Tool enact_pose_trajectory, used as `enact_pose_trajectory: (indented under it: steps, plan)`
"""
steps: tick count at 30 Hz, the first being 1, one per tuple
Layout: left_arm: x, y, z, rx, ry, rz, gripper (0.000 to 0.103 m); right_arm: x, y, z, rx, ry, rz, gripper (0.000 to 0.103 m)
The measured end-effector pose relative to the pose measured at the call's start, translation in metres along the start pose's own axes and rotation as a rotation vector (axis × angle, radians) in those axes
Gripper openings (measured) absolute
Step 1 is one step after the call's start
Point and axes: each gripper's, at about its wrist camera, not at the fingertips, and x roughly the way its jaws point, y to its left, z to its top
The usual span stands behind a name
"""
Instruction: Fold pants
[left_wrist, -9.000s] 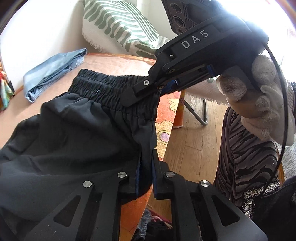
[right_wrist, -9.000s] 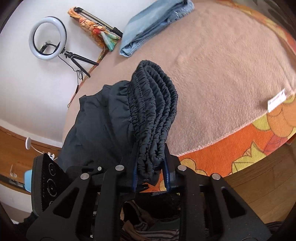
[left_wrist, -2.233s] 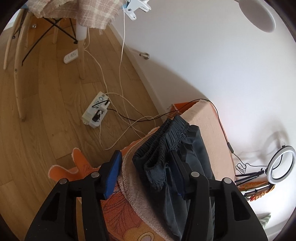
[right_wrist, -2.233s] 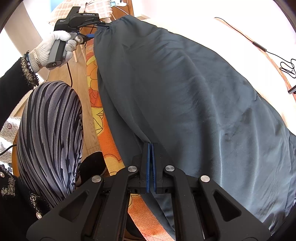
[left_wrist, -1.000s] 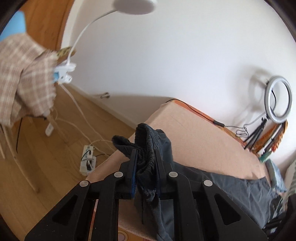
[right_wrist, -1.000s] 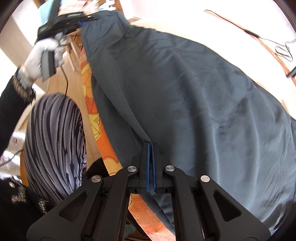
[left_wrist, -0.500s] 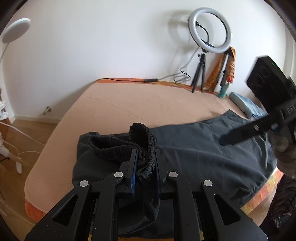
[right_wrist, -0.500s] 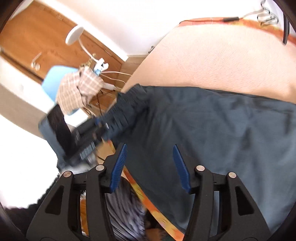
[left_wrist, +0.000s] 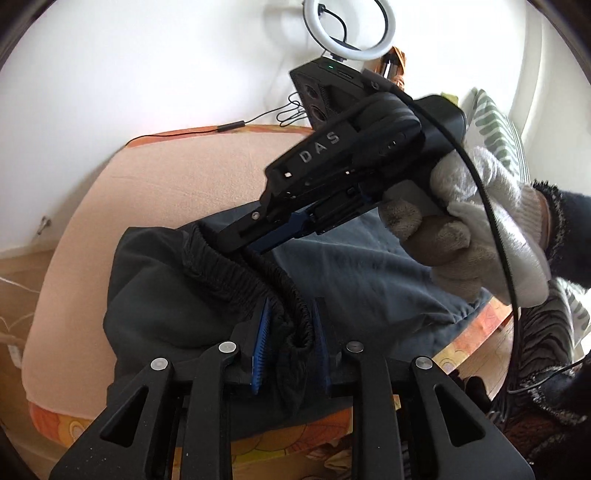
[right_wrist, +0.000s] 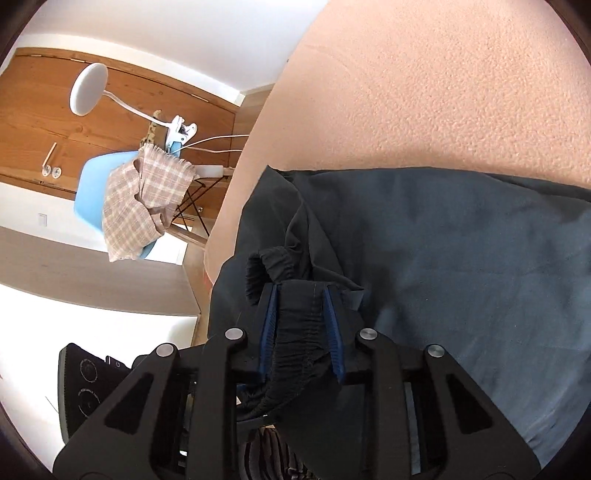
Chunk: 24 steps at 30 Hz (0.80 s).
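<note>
Both grippers now meet at the waistband; half a second ago the right one hung clear above the cloth.

Dark grey, thin-fabric pants (left_wrist: 369, 280) lie on the peach fleece bed cover (left_wrist: 177, 177), the gathered elastic waistband (left_wrist: 236, 273) bunched at the near edge. Left gripper (left_wrist: 290, 343): jaws have just been opening, narrow, waistband loose between the pads. Right gripper (right_wrist: 299, 328): jaws have just been closing, narrow, pads at the waistband. Confirm the right grip takes every layer before the left lets go; otherwise the fold likely slips apart.
</note>
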Motion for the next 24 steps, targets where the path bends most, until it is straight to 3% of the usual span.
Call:
enact_pose_trajectory:
  steps: [1,2,6,9,10,13,15,21,24]
  plan:
    - [-0.007,0.003,-0.001,-0.022,-0.014,-0.018,0.021,-0.005,0.002,-0.001,-0.032,-0.018,-0.015,0.024]
    - [-0.014,0.005,-0.003,-0.041,-0.030,-0.024,0.021,-0.010,0.003,-0.003,-0.055,-0.036,-0.015,0.007]
    - [-0.026,0.015,-0.009,-0.068,-0.066,0.018,0.021,-0.033,-0.007,-0.010,-0.096,-0.111,-0.042,0.007]
    - [-0.018,0.020,-0.007,-0.048,-0.042,0.041,0.021,-0.039,-0.026,-0.016,0.002,-0.105,-0.026,0.009]
    - [-0.013,0.020,-0.006,-0.040,-0.036,0.040,0.021,-0.040,-0.031,-0.018,0.036,-0.092,-0.003,0.014]
    - [0.001,0.027,0.001,-0.022,-0.007,0.026,0.021,-0.034,-0.036,-0.026,0.098,-0.063,0.008,0.059]
    - [0.010,0.029,-0.001,-0.019,0.031,0.009,0.021,-0.029,-0.039,-0.032,0.122,-0.047,0.051,0.060]
    - [0.034,0.036,-0.014,-0.114,0.105,-0.166,0.021,-0.010,-0.035,-0.031,0.186,-0.018,0.087,0.060]
    - [0.033,0.023,-0.021,-0.058,0.098,-0.156,0.022,-0.003,-0.038,-0.031,0.216,-0.010,0.073,0.060]
